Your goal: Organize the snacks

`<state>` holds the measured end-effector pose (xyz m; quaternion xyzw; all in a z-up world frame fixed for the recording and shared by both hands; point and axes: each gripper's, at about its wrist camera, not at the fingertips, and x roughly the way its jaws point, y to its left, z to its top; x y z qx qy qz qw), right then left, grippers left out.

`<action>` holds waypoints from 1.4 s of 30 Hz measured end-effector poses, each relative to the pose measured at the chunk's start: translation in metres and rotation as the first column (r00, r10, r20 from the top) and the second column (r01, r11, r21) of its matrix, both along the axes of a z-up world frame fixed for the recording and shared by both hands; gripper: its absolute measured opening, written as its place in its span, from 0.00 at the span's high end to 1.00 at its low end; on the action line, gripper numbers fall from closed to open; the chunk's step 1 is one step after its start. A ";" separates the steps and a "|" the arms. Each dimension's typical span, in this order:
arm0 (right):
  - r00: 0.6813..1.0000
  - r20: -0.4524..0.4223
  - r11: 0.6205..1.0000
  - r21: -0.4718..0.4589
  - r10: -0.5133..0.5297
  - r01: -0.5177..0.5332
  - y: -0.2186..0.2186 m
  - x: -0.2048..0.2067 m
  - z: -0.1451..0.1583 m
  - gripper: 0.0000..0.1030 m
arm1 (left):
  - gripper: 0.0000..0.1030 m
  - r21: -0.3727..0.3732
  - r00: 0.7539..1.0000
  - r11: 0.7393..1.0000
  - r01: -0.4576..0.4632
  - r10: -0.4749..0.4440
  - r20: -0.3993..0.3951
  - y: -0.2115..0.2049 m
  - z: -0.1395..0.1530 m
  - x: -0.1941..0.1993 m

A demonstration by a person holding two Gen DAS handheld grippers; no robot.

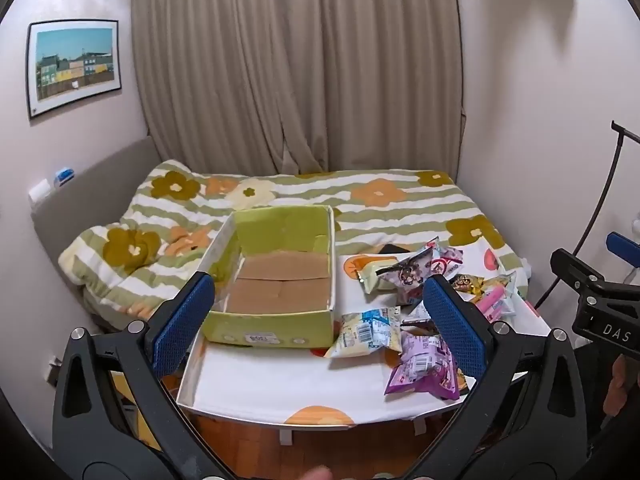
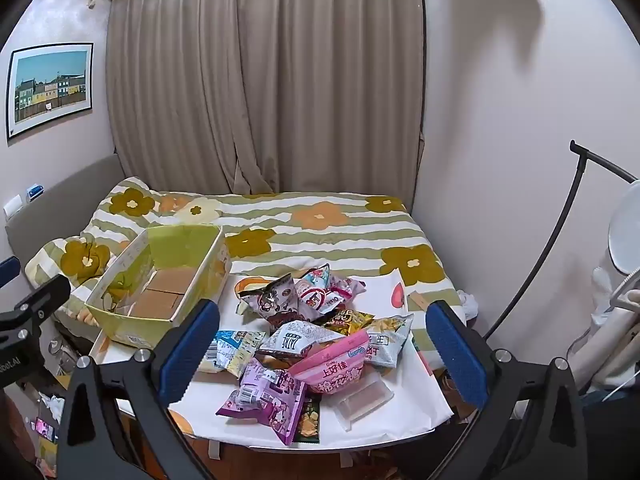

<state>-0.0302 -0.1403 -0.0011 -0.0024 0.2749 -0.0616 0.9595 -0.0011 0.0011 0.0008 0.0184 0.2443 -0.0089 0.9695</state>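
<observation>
Both grippers, left [image 1: 316, 308] and right [image 2: 322, 344], hang above the table [image 1: 280, 392] with jaws wide apart and nothing between them. The green box [image 1: 276, 272] stands at table left; the snack packets [image 2: 308, 336] lie heaped to its right, outside it.

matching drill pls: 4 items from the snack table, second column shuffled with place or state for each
Items:
1. green box
2. pink packet
3. purple packet
4. left claw

Descriptions:
A. open, nothing between the pads
B. near edge of the pile, closest to the table's front
C. left of the pile, no snacks inside, cardboard bottom showing
D. on top of the pile, beside a clear wrapped bar

Pairs: 1-C, 2-D, 3-B, 4-A
</observation>
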 end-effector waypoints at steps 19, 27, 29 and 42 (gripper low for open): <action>1.000 0.002 1.000 0.011 -0.017 0.017 0.003 -0.003 0.000 0.00 | 0.00 0.008 1.000 1.000 -0.005 0.005 -0.019 0.005 -0.003 0.007; 1.000 -0.001 1.000 0.003 -0.017 0.017 0.005 -0.005 -0.002 0.00 | 0.00 -0.006 1.000 1.000 0.015 -0.015 0.002 0.007 -0.002 0.001; 1.000 -0.001 1.000 0.004 -0.018 0.018 0.005 -0.004 -0.001 0.00 | 0.00 0.003 1.000 1.000 0.014 -0.014 -0.001 0.006 -0.002 0.002; 1.000 -0.005 1.000 0.006 -0.018 0.018 0.006 -0.003 -0.003 0.00 | 0.00 0.011 1.000 1.000 0.018 -0.018 -0.002 0.003 -0.004 0.004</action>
